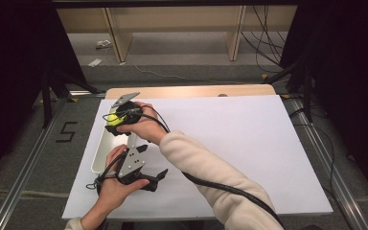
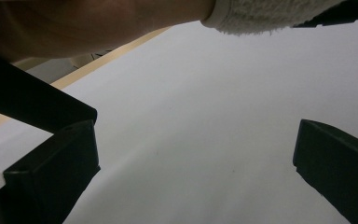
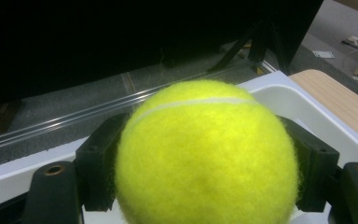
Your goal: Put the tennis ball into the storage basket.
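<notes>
Keeping the squeeze steady matters most now, since the fuzzy tennis ball (image 3: 207,154) would likely roll off if let go from any height; lowering it well inside the white tray (image 3: 303,105) before easing the jaws apart looks the safest way. Nearest the person, the left gripper (image 1: 159,178) rests low over the white table sheet (image 1: 249,153), its jaws spread wide with nothing between them. Farther out, the right gripper (image 1: 113,120), reached across the body, is clamped on the ball, one black jaw pressed to each side. The ball hangs over the tray's far end, above its rim and apparently not touching its floor.
</notes>
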`<state>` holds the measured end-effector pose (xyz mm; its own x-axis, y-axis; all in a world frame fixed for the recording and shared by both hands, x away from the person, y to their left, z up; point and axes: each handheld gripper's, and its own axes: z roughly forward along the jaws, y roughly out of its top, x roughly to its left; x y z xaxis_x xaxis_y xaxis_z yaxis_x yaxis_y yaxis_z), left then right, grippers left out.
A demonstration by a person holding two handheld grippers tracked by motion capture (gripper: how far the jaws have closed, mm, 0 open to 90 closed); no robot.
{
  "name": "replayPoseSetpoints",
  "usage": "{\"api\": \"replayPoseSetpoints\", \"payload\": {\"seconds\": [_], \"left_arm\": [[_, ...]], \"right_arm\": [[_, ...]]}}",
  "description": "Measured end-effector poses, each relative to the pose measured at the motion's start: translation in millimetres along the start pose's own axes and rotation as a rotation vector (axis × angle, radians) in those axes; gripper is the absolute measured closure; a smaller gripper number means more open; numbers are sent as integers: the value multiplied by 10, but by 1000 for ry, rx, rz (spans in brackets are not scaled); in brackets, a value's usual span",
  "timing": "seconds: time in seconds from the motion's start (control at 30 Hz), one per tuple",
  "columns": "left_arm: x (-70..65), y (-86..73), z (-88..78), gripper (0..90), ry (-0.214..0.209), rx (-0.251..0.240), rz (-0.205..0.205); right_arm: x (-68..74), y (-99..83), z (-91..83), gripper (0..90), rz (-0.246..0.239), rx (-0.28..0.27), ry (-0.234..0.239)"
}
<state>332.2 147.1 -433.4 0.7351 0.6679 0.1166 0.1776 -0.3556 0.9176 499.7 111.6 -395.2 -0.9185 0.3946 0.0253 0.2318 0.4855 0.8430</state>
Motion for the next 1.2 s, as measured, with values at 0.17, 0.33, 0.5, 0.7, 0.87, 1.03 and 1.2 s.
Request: {"api": "replayPoseSetpoints", "payload": {"seconds": [0.17, 0.33, 0.5, 0.7, 0.87, 1.03, 1.2], "left_arm": [[1, -1, -1, 0, 2, 1, 0], [-1, -2, 1, 0, 1, 3, 3], [1, -2, -1, 0, 3, 2, 3], [2, -4, -1, 0, 3, 4, 3], [-3, -2, 0, 0, 1, 3, 4], [-4, -2, -1, 0, 1, 3, 4], [-4, -3, 0, 0, 3, 5, 6]], "right_arm": [[-5, -25, 16, 266, -1, 14, 6], [-18, -36, 29, 266, -7, 19, 5], [-22, -38, 62, 265, -7, 24, 4], [-23, -65, 104, 264, -5, 37, 10], [-15, -65, 121, 263, -3, 35, 10], [-7, -60, 131, 261, -1, 40, 16], [7, -69, 164, 259, -3, 44, 14]]}}
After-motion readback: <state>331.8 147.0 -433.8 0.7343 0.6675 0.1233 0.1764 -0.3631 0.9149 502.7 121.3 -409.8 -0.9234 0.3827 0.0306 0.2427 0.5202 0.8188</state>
